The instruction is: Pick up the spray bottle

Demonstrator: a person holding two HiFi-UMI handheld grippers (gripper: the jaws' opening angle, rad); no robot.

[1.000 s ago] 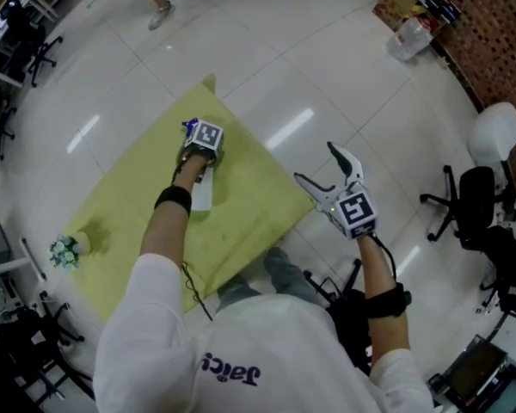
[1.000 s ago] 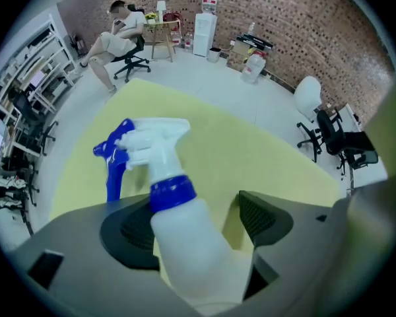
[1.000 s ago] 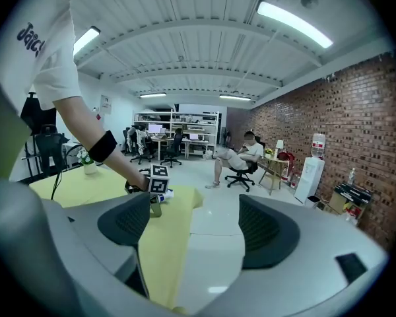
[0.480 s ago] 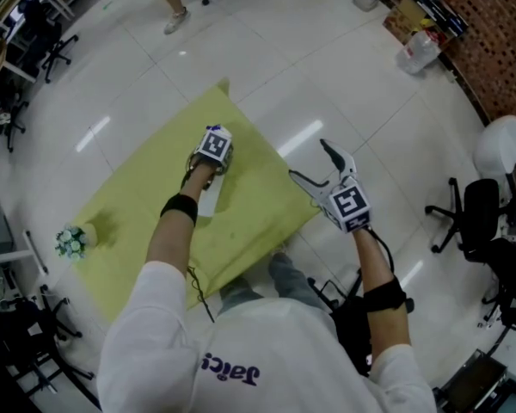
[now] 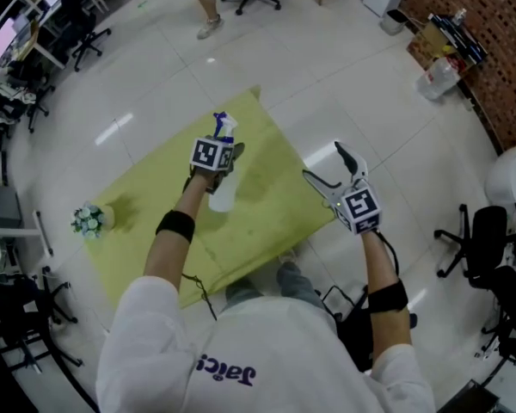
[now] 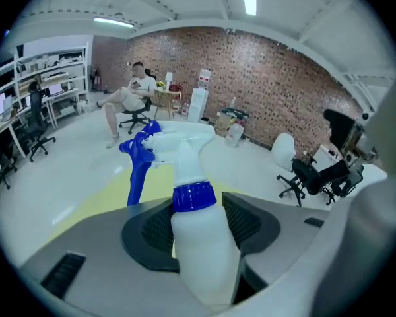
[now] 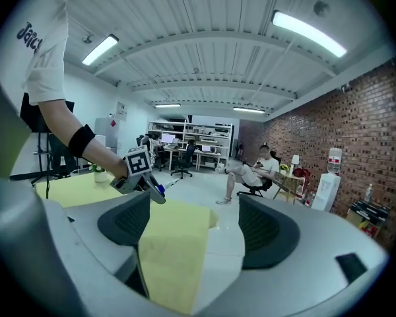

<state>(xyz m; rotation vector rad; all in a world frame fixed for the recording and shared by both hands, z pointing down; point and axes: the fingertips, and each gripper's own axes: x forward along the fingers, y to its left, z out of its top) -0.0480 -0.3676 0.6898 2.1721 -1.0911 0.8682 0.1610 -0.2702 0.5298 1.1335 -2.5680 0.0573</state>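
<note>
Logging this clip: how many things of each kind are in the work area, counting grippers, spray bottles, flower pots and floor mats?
Grippers: 2, the left gripper and the right gripper
Spray bottles: 1, the spray bottle held in the left gripper
Flower pots: 1, the small flower pot on the mat
Floor mats: 1, the yellow mat
Total: 5

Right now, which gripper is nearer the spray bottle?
Left. The left gripper is shut on the spray bottle; the right gripper hangs open and empty, off to the side.
</note>
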